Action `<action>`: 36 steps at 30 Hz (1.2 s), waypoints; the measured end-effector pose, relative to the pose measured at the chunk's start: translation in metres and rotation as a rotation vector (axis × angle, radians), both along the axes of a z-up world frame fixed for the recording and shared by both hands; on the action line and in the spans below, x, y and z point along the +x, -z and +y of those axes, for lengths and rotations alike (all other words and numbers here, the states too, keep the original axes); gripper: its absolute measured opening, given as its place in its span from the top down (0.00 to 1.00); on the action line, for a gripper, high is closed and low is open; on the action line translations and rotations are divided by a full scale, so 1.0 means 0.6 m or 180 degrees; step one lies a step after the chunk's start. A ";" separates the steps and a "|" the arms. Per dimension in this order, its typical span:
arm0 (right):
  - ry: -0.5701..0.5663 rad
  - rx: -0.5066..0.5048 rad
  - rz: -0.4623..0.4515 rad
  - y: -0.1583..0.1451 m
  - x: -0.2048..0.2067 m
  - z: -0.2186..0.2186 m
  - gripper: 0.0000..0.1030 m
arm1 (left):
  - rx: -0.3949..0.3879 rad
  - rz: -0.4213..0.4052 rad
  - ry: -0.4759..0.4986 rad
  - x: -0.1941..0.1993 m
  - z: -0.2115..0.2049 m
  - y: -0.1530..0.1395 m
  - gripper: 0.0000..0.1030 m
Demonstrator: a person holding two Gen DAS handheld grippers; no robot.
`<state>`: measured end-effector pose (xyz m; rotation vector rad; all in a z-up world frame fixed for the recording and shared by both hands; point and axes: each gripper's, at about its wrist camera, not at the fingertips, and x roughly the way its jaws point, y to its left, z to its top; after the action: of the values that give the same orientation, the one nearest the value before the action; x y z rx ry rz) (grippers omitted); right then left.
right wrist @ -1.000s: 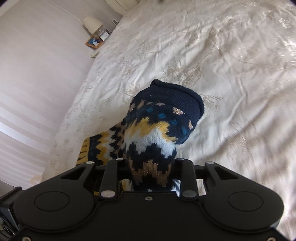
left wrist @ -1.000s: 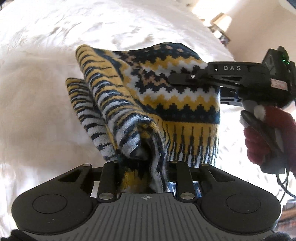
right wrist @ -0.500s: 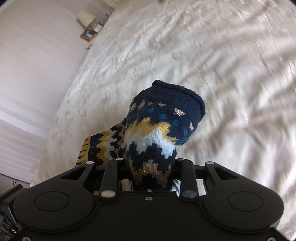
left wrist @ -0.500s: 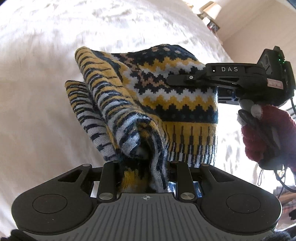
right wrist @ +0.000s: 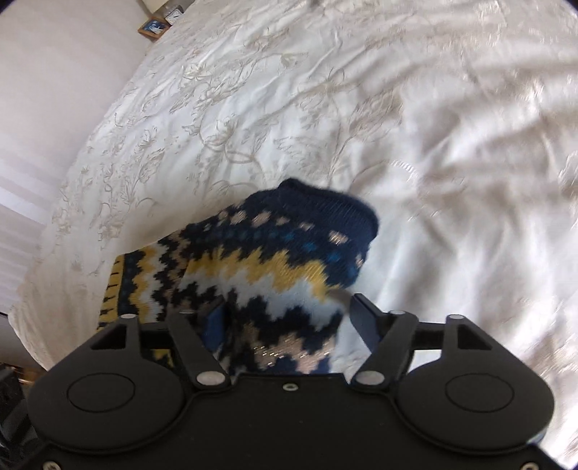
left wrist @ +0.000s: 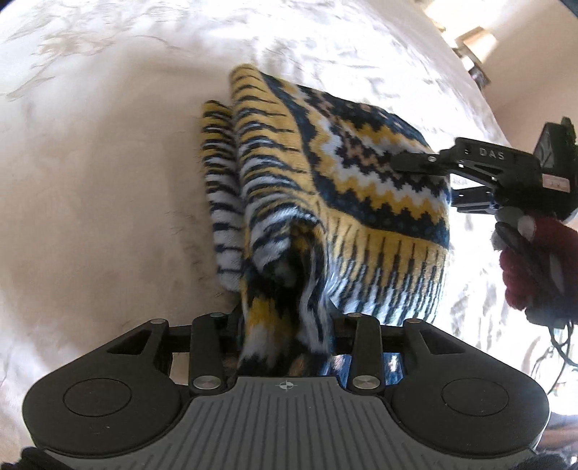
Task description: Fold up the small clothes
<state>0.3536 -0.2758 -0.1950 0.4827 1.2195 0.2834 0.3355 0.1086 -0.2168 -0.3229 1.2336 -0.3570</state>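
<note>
A knitted garment (left wrist: 346, 202) in navy, yellow and white zigzag bands lies bunched on the white bedspread (left wrist: 90, 180). My left gripper (left wrist: 285, 329) is shut on its striped hem and pinches a fold of cloth. My right gripper (right wrist: 285, 311) has its jaws spread wide around the garment's navy end (right wrist: 325, 217), with the cloth lying loose between them. The right gripper also shows in the left wrist view (left wrist: 426, 159), at the garment's far right edge.
The embroidered bedspread (right wrist: 361, 90) fills both views. A framed picture (right wrist: 153, 27) stands on a bedside surface by the wall at the top left. A lamp (left wrist: 477, 39) stands beyond the bed. A red-gloved hand (left wrist: 531, 260) holds the right gripper.
My right gripper has opened, letting go of the garment's navy end. The garment has come down closer to the bedspread. My left gripper keeps its hold on the hem.
</note>
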 end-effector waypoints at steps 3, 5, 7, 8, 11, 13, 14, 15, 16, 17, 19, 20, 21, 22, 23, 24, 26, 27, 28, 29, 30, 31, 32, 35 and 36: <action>-0.0022 -0.0006 -0.0056 -0.007 0.005 -0.013 0.26 | 0.0061 -0.0013 -0.0106 -0.069 0.032 -0.011 0.64; -0.0006 0.0010 -0.0086 -0.013 0.005 -0.022 0.25 | 0.0119 0.0006 -0.0193 -0.083 0.045 -0.013 0.64; 0.0053 0.0039 -0.0117 -0.019 0.003 -0.032 0.25 | 0.0192 0.0011 -0.0284 -0.090 0.044 -0.020 0.64; 0.0105 0.0073 -0.0137 -0.024 0.002 -0.038 0.25 | 0.0229 -0.0017 -0.0328 -0.097 0.048 -0.031 0.64; 0.0317 0.0116 -0.0236 -0.048 0.000 -0.060 0.25 | 0.0353 -0.0263 -0.0421 -0.106 0.039 -0.079 0.65; 0.0402 0.0113 -0.0367 -0.068 -0.004 -0.067 0.25 | 0.0452 -0.0485 -0.0418 -0.104 0.027 -0.118 0.65; 0.0417 0.0091 -0.0460 -0.081 -0.007 -0.067 0.26 | 0.0483 -0.0590 -0.0395 -0.099 0.019 -0.134 0.65; 0.0403 0.0057 -0.0571 -0.092 -0.012 -0.065 0.36 | 0.0511 -0.0691 -0.0370 -0.091 0.010 -0.147 0.65; 0.0372 0.0021 -0.0674 -0.102 -0.015 -0.060 0.44 | 0.0541 -0.0771 -0.0349 -0.079 -0.001 -0.157 0.65; 0.0325 -0.0007 -0.0730 -0.109 -0.017 -0.056 0.65 | 0.0563 -0.0820 -0.0325 -0.065 -0.012 -0.162 0.65; 0.0216 -0.0088 -0.0755 -0.116 -0.012 -0.040 0.77 | 0.0562 -0.0891 -0.0275 -0.032 -0.036 -0.162 0.65; 0.0159 -0.0134 -0.0773 -0.118 -0.010 -0.031 0.77 | 0.0573 -0.0923 -0.0241 -0.016 -0.049 -0.159 0.65; 0.0111 -0.0198 -0.0789 -0.118 -0.006 -0.021 0.77 | 0.0611 -0.0955 -0.0191 0.000 -0.062 -0.154 0.65; 0.0055 -0.0265 -0.0802 -0.117 -0.004 -0.011 0.77 | 0.0669 -0.0977 -0.0141 0.015 -0.074 -0.145 0.65; 0.0000 -0.0309 -0.0787 -0.111 -0.001 -0.002 0.77 | 0.0728 -0.0965 -0.0098 0.028 -0.084 -0.136 0.65; -0.0027 -0.0330 -0.0757 -0.105 0.001 0.005 0.77 | 0.0781 -0.0899 -0.0055 0.040 -0.092 -0.121 0.65; -0.0111 -0.0390 -0.0626 -0.082 0.006 0.021 0.77 | 0.0861 -0.0738 -0.0025 0.053 -0.096 -0.091 0.65; -0.0183 -0.0445 -0.0544 -0.068 0.008 0.029 0.77 | 0.0908 -0.0631 -0.0023 0.055 -0.094 -0.075 0.65; -0.0281 -0.0540 -0.0452 -0.053 0.010 0.040 0.77 | 0.0967 -0.0509 -0.0017 0.055 -0.089 -0.055 0.64; -0.0406 -0.0641 -0.0358 -0.033 0.012 0.053 0.77 | 0.1015 -0.0429 -0.0005 0.051 -0.081 -0.038 0.64; -0.0493 -0.0691 -0.0308 -0.019 0.011 0.060 0.77 | 0.1030 -0.0399 -0.0007 0.047 -0.073 -0.026 0.64; -0.0559 -0.0741 -0.0304 -0.006 0.009 0.066 0.77 | 0.1010 -0.0382 -0.0018 0.043 -0.065 -0.016 0.64; -0.0599 -0.0774 -0.0344 -0.001 0.008 0.071 0.77 | 0.0963 -0.0375 -0.0049 0.040 -0.058 -0.012 0.63; -0.0617 -0.0769 -0.0331 -0.004 0.019 0.071 0.77 | 0.0956 -0.0346 -0.0062 0.043 -0.056 -0.019 0.64; -0.0597 -0.0756 -0.0343 -0.008 0.022 0.068 0.76 | 0.0995 -0.0367 -0.0029 0.043 -0.060 -0.024 0.64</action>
<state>0.3666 -0.2351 -0.1899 0.1455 1.1768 0.3153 0.3615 0.0726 -0.2026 -0.0386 1.1536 -0.1682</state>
